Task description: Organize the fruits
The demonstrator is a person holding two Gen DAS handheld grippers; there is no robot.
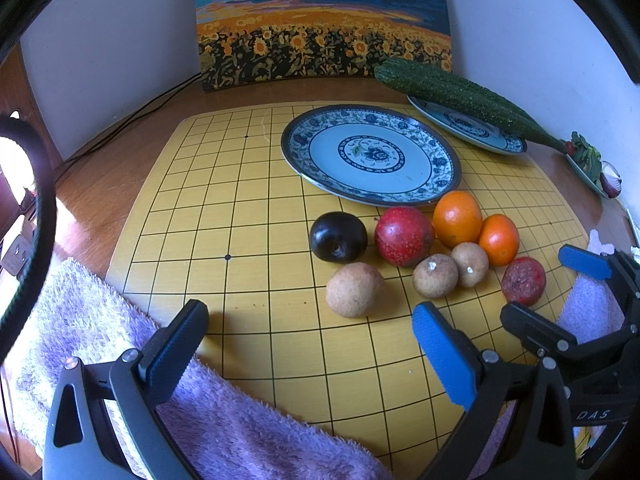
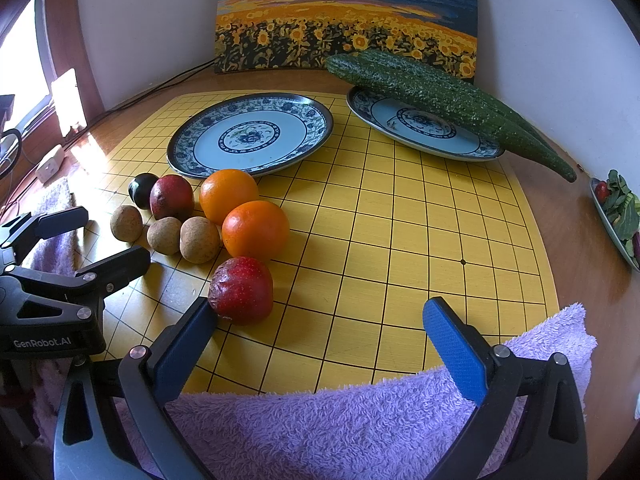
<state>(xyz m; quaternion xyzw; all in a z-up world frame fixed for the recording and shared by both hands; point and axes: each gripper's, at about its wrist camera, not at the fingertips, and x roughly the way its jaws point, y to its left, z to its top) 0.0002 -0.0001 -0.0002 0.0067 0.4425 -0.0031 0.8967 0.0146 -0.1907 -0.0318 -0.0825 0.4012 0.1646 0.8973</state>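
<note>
Fruits lie in a cluster on the yellow grid board (image 1: 240, 208): a dark plum (image 1: 338, 236), two red fruits (image 1: 404, 235) (image 1: 523, 281), two oranges (image 1: 457, 218) (image 1: 499, 239) and three brown round fruits (image 1: 354, 289). An empty patterned plate (image 1: 370, 152) sits just behind them. My left gripper (image 1: 312, 328) is open and empty, in front of the brown fruit. My right gripper (image 2: 320, 320) is open and empty; its left fingertip (image 2: 200, 316) is next to the near red fruit (image 2: 241, 290). The right gripper also shows in the left wrist view (image 1: 548, 280).
A second plate (image 2: 420, 128) at the back right holds long green gourds (image 2: 440, 96). A sunflower painting (image 2: 348, 16) leans on the wall. A purple towel (image 2: 360, 420) lies along the board's near edge. A dish of vegetables (image 2: 618, 212) sits at the far right.
</note>
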